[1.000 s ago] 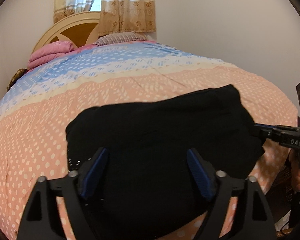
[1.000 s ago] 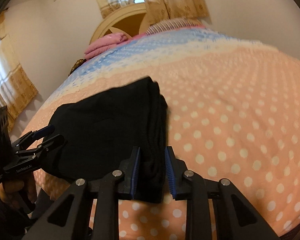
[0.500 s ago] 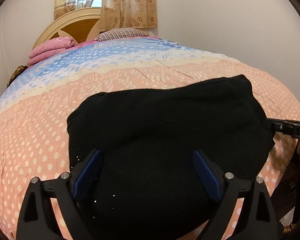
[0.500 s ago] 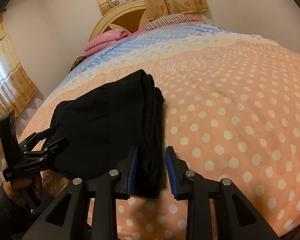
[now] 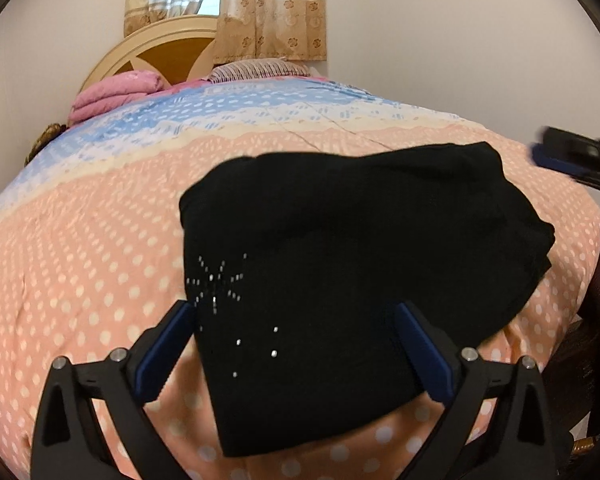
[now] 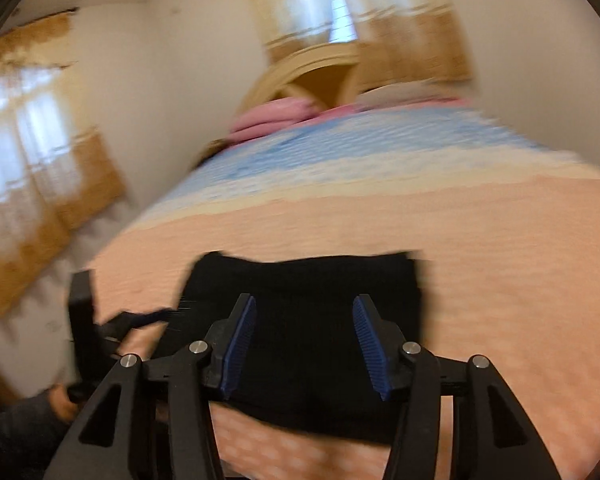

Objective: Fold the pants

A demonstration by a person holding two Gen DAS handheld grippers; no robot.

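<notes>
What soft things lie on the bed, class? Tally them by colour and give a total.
Black: 1, the folded pants
Pink: 1, the folded blanket near the headboard
Striped: 1, the pillow
Total: 3

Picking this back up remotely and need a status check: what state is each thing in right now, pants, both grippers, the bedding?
Black pants: folded, flat on bedspread.
Left gripper: jaws opening, wide, gripping nothing.
Right gripper: jaws opening, off the pants.
Bedspread: spread flat.
Pink blanket: folded, by headboard.
</notes>
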